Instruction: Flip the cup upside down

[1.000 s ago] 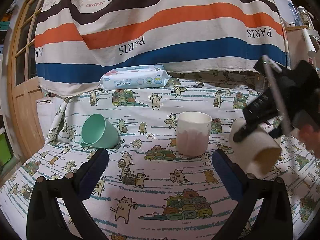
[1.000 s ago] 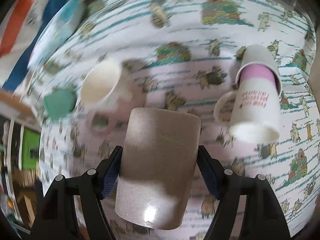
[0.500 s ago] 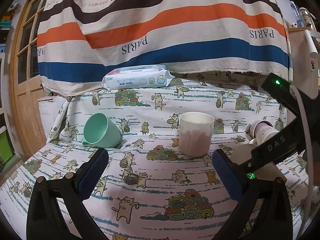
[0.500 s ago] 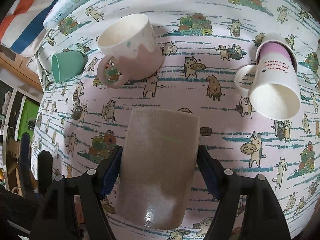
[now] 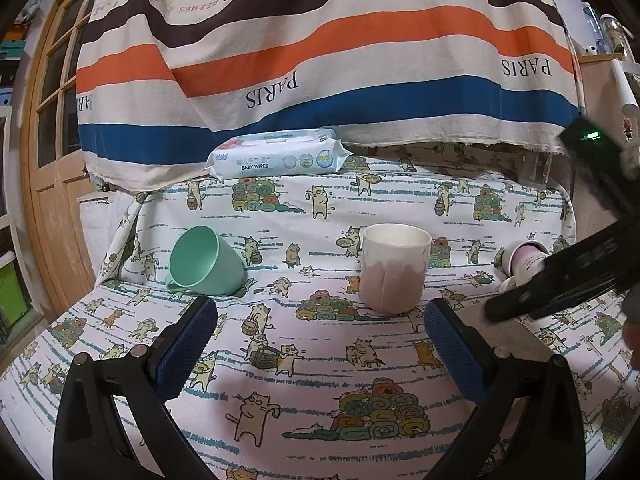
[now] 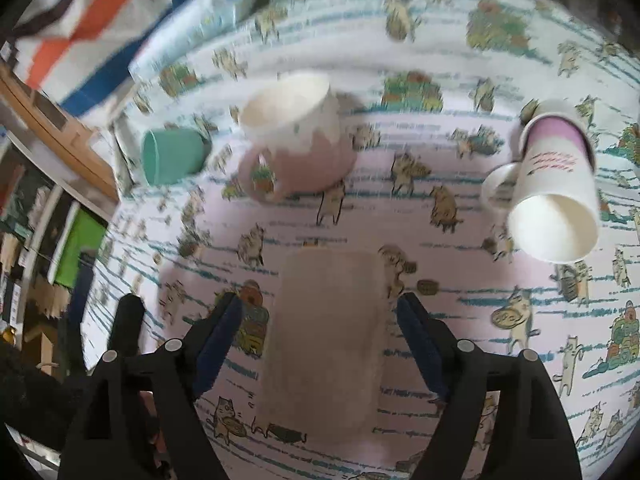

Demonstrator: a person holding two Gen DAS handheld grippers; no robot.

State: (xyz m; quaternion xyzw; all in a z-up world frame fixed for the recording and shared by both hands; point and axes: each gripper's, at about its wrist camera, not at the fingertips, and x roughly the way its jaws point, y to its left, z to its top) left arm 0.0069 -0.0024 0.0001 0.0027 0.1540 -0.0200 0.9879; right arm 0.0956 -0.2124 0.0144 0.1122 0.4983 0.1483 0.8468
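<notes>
Item 1, speckled beige cup (image 6: 324,336): stands on the cat-print cloth (image 6: 460,248) between the right gripper (image 6: 320,340)'s blue pads, near centre. It appears mouth-down, though blur makes this uncertain. A gap shows on either side, so the jaws stand apart and grip nothing. Half a second ago the pads were pressed against the cup's sides; they have since let go. Judged status: flip done, withdrawal outstanding.

Item 2, left gripper (image 5: 320,344): jaws wide apart, holding nothing, low over the near cloth, unchanged from the earlier frames.

Item 3, pink-and-white mug (image 5: 396,268): upright, centre, far of the beige cup.

Item 4, mint green cup (image 5: 206,262): on its side, far left.

Item 5, white mug with purple band (image 6: 554,196): on its side, right.

Item 6, baby wipes pack (image 5: 278,156): far edge, beneath the striped towel (image 5: 320,60).
</notes>
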